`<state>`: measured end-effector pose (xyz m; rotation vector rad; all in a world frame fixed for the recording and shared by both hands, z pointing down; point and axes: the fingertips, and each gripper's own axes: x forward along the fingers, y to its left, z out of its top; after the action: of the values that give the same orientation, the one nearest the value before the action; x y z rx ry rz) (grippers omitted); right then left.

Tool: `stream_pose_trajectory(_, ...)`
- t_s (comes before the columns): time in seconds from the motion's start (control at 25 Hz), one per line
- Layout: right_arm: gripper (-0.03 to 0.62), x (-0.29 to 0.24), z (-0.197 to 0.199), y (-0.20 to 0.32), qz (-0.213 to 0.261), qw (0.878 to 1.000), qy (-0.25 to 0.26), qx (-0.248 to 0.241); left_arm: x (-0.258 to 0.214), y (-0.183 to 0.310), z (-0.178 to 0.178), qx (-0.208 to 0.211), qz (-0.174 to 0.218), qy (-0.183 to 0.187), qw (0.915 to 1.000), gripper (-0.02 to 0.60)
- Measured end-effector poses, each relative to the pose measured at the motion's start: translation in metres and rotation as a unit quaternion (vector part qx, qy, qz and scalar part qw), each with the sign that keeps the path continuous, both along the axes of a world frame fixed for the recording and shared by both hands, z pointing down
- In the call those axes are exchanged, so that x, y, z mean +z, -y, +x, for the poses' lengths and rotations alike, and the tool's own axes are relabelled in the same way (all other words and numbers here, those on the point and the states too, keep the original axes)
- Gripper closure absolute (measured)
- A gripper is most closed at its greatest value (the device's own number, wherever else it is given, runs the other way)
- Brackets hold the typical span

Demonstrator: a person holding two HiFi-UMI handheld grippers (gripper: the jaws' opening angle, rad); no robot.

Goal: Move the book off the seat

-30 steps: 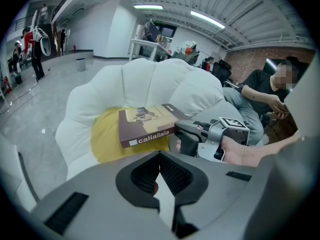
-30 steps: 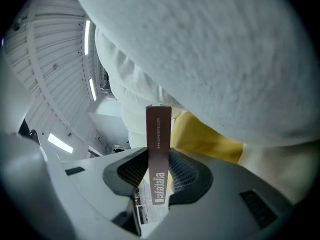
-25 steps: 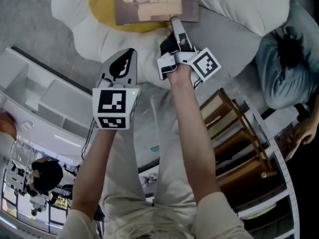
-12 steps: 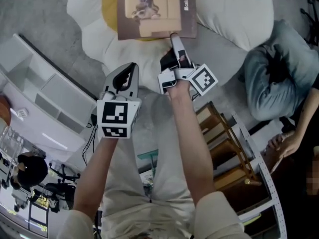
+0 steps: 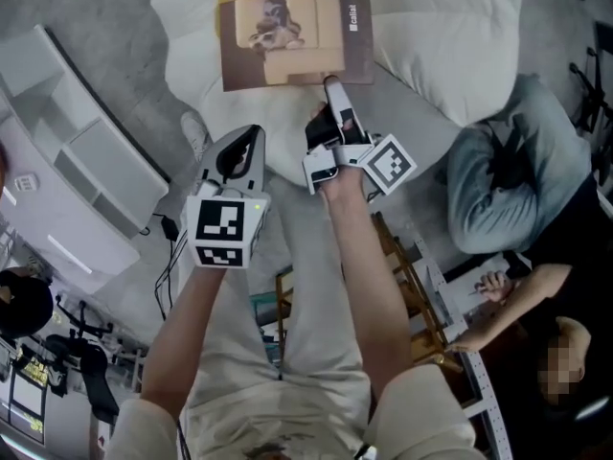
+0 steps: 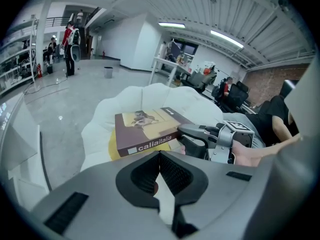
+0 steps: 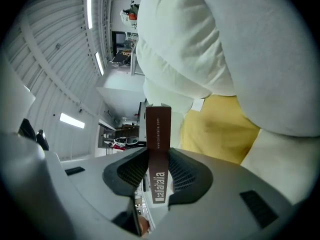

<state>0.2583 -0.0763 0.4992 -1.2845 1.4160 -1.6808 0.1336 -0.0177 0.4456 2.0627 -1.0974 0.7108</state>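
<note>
- A brown hardcover book with a tan picture on its cover [image 5: 295, 38] is held flat over the yellow centre of a white, petal-shaped cushion seat [image 5: 196, 27]. From these views I cannot tell whether its far edge rests on the cushion.
- The right gripper [image 5: 331, 82] is pinching the book at the middle of its near edge. In the right gripper view both pads press on the brown edge with white lettering [image 7: 158, 129], which runs straight out between the jaws of that gripper [image 7: 159, 159].
- The left gripper [image 5: 253, 132] hangs nearer the person and to the left of the book, apart from it. Its jaws are pressed together with nothing between them [image 6: 160, 156].
- In the left gripper view the lettered spine of the book [image 6: 145, 139] faces the camera, with yellow cushion showing beneath it.
- A large white pillow [image 5: 445, 32] lies against the seat on the right.
- A person in a grey-blue hooded top [image 5: 498, 175] sits on the floor to the right.
- A white shelf unit [image 5: 81, 175] lies on the grey floor to the left.
- A wooden chair [image 5: 407, 266] stands under the right forearm.
</note>
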Motion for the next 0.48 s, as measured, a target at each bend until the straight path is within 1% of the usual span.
stream_pose_trajectory(0.2, 0.464, -0.013, -0.056, 0.017, 0.005, 0.998, 0.000, -0.057, -0.007, 0.007, -0.041, -0.031, -0.002, -0.005, 0.9995, 0.569)
stream_pose_trajectory(0.48, 0.464, -0.041, -0.098, 0.022, 0.010, 0.993, 0.000, -0.115, -0.031, 0.005, -0.078, -0.070, 0.003, -0.005, 0.9975, 0.569)
